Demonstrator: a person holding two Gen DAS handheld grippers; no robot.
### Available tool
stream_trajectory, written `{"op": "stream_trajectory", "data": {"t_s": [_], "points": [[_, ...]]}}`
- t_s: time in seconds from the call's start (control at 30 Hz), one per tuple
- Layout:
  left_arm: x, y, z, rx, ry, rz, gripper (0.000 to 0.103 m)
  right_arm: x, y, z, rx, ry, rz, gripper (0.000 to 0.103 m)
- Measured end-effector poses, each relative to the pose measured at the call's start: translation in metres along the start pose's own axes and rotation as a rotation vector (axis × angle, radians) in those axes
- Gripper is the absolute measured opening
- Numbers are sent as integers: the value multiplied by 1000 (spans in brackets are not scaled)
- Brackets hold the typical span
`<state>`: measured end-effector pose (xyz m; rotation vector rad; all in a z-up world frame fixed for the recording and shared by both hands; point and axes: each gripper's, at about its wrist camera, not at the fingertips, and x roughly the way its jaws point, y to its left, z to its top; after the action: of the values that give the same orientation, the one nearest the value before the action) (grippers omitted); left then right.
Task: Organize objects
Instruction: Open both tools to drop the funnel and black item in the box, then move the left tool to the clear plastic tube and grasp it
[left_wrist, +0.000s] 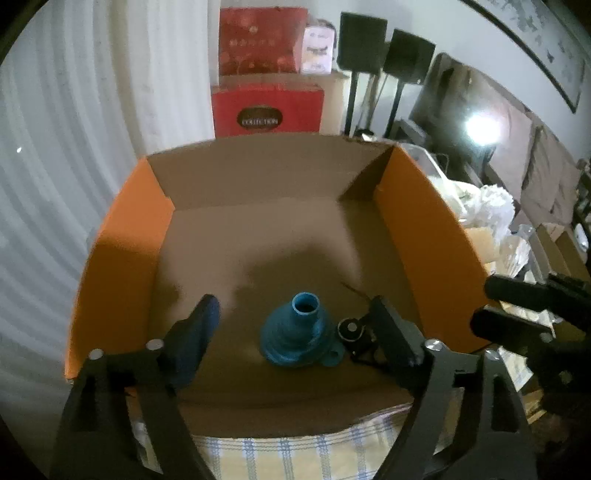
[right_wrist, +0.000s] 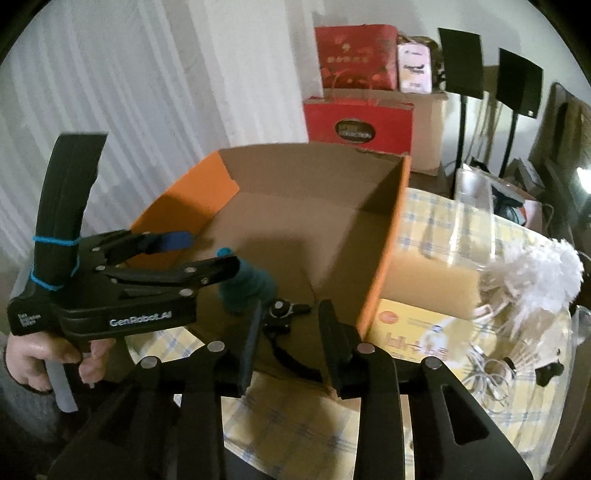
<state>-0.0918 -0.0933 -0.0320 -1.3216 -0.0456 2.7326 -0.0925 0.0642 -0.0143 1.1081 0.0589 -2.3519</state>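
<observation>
Cardboard box (left_wrist: 280, 229): matt brown corrugated inside, side flaps faced smooth orange. Blue funnel (left_wrist: 295, 332) at 6 o'clock on the box floor: ribbed, matt, looks like rubber or silicone. Black clip (left_wrist: 356, 332) at its 3 o'clock: plastic with a shiny metal disc. Left gripper (left_wrist: 295, 325) and right gripper (right_wrist: 288, 343): matt black plastic, bright metal pins. Tablecloth (left_wrist: 295, 454): woven check cloth. Red bags (right_wrist: 358, 125) at 12 o'clock: glossy paper.

Teal funnel (left_wrist: 299, 332), orange-walled brown box (left_wrist: 417, 206), yellow-blue checked cloth (left_wrist: 280, 458).
</observation>
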Motion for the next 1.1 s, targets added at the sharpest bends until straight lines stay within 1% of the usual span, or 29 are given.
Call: {"op": "stream_trajectory", "data": {"t_s": [0.03, 0.07, 0.1, 0.17, 0.2, 0.33, 0.4, 0.53, 0.77, 0.9, 1.1], "points": [[-3, -2, 0, 3, -10, -3, 88, -4, -3, 1, 11, -7, -4, 39], [-5, -3, 0, 4, -16, -4, 89, -10, -7, 1, 25, -20, 2, 46], [-7, -5, 0, 5, -25, -3, 92, -14, -10, 2, 35, -30, -1, 60], [-12, -10, 0, 6, -41, -5, 98, -23, -15, 2, 48, -56, -47, 72], [-15, -11, 0, 2, -49, -8, 103, -29, -18, 3, 51, -69, -62, 72], [-28, -17, 5, -22, -69, -60, 103, -47, -31, 3, 82, -99, -60, 75], [-34, -19, 7, -33, -83, -89, 103, -58, -37, 3, 92, -113, -77, 80], [-41, -29, 10, -28, -106, -118, 103, -76, -52, 0, 129, -122, -117, 82], [-42, -54, 12, -5, -98, -184, 103, -109, -83, -14, 186, -148, -168, 82], [-39, -70, 14, 14, -90, -210, 103, -128, -103, -24, 227, -160, -206, 82], [-34, -88, 29, 29, -81, -234, 103, -149, -132, -37, 287, -169, -269, 82]]}}
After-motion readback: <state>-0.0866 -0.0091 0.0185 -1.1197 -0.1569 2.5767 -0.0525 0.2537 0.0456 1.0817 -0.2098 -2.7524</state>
